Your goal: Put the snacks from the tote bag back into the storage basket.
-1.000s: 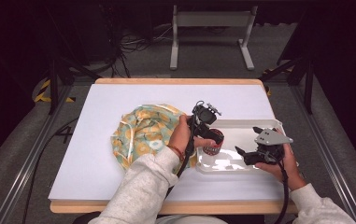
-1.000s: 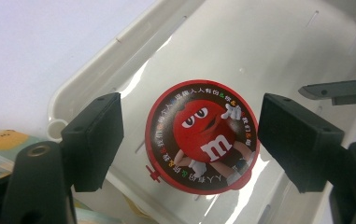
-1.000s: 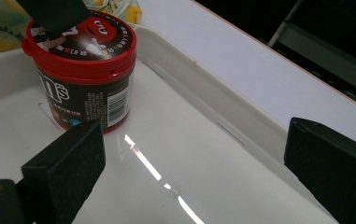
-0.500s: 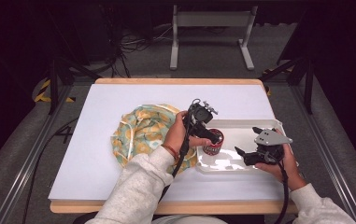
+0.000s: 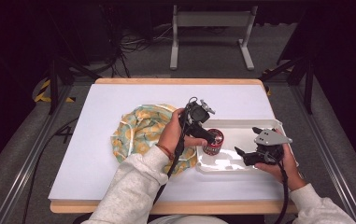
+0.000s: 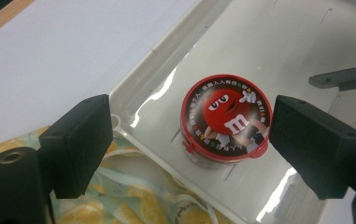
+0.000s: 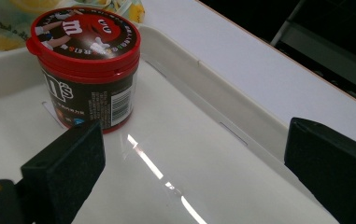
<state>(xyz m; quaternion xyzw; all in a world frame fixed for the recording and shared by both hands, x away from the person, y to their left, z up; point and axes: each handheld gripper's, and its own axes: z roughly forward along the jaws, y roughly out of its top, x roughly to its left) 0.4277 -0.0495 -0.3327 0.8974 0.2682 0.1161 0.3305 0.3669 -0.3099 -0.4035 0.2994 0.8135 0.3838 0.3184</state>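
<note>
— Where's the round brown candy tub with the red lid (image 5: pixel 212 142) sitting?

— Upright in the shallow white plastic tray (image 5: pixel 241 164), at the tray's left end, close to the wall that meets the yellow-and-green lemon-print cloth (image 5: pixel 140 133) spread on the white-topped table (image 5: pixel 96 154).

— Is the left gripper (image 5: pixel 209 136) holding it?

— No. Its fingers (image 6: pixel 75 142) have just been spreading apart; they stand released on either side of the lid, above it. The near finger looks just beside the lid's rim, though whether it touches I cannot tell.

— And the right gripper (image 5: pixel 241 154)?

— It hangs low over the tray's right half, fingers (image 7: pixel 63 175) wide apart with nothing between them, pointed toward the tub, which stands apart from them.
</note>
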